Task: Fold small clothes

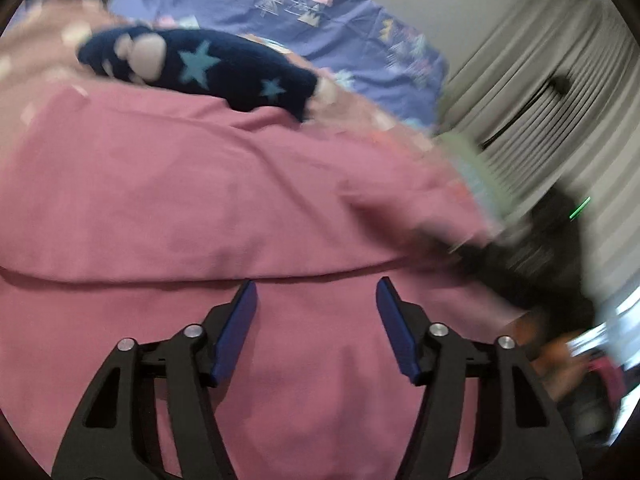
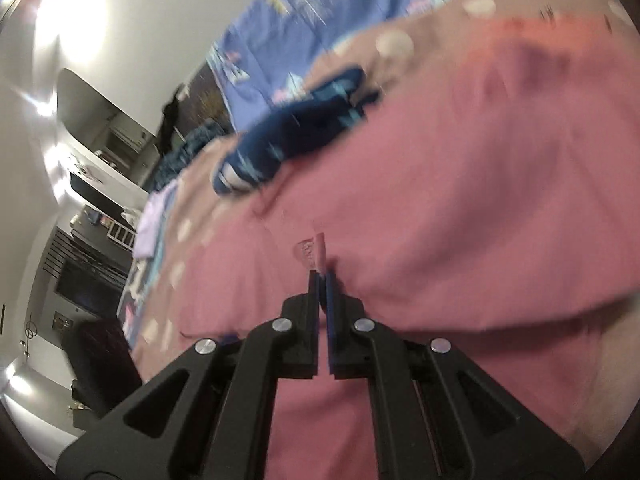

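My left gripper (image 1: 316, 292) stood partly open over the pink garment (image 1: 200, 200), its blue pads (image 1: 236, 328) apart with only flat cloth showing between them; they pressed on nothing. A fold line ran across the garment just beyond the fingertips.

My right gripper (image 2: 322, 276) was closed tight, the two fingers almost meeting, and a small pinch of the pink garment (image 2: 460, 200) stuck up from between the tips, with what looked like a small label beside it. From that view the cloth bulged in a large pink fold to the right of the gripper and hung over its lower edge. In the left wrist view the right gripper showed only as a dark blur (image 1: 532, 264) at the garment's right edge, too smeared to read.

The garment lay on a dusty-pink spread with pale dots (image 2: 400, 44). At its far edge sat a dark navy sock with light blue stars (image 1: 208, 68), touching the pink cloth. Beyond that was a purple sheet with a tree print (image 1: 312, 4). A pale lilac cloth (image 2: 150, 224) lay near the bed's far left end in the right wrist view.

Around the bed I saw a plain light wall (image 2: 160, 12), pleated pale curtains (image 1: 540, 92) to the right, and dark shelving with a white counter (image 2: 92, 184) to the left, all blurred.
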`<state>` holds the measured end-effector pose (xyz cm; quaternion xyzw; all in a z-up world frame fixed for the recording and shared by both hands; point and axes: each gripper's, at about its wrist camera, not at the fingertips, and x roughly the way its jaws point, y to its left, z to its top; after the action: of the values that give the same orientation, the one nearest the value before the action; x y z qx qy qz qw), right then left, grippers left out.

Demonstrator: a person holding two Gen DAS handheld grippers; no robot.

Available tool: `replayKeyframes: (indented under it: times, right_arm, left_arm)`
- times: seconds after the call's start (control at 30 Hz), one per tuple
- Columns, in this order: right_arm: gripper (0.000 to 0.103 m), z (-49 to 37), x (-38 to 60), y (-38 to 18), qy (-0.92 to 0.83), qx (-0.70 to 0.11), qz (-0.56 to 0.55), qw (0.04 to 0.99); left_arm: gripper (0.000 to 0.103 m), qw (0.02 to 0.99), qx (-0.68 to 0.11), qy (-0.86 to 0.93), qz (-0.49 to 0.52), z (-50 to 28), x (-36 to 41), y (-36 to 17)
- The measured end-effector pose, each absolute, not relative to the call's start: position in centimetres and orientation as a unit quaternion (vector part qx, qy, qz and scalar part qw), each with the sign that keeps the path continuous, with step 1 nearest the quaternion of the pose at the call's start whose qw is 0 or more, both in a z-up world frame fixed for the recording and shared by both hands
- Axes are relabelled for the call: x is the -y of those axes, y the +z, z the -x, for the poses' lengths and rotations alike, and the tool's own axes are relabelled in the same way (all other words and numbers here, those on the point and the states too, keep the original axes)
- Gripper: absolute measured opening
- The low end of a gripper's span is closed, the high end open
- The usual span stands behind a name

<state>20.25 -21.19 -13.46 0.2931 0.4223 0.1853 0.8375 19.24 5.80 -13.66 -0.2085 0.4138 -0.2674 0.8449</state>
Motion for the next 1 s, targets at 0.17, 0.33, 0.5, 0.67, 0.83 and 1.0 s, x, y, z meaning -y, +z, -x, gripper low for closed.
replayKeyframes:
  times: [0.17,0.33,0.5,0.67,0.83,1.0]
  right_arm:
    - [0.003,-19.0,21.9,-15.2,0.189,-0.432,-0.300,0.829]
    - [0.003,-17.9,21.9,-15.7,0.190,-0.416,-0.280,0.844]
    - [0.003,-17.9,21.3,-15.9,0.191,-0.408,-0.253,0.856]
    - [0.008,-17.7,21.9,-16.0,0.209,-0.397,-0.275,0.850]
    - [0.011,-17.3,22.3,-15.0,0.218,-0.361,-0.279,0.863]
    - [0.024,-17.0,25.3,-14.5,0.118,-0.316,-0.315,0.887]
  left_arm:
    - [0.060,0.818,-0.412,-0.322,0.241,-21.0,-3.4,-12.2]
    - [0.061,0.798,-0.463,-0.308,0.231,-24.4,0.6,-13.5]
    - [0.060,0.787,-0.488,-0.300,0.228,-26.9,4.1,-14.3]
    - [0.000,0.799,-0.478,-0.303,0.202,-27.9,5.9,-13.1]
    - [0.000,0.830,-0.408,-0.322,0.202,-27.4,5.1,-7.8]
    - [0.000,0.858,-0.357,-0.323,0.179,-26.6,2.3,-2.7]
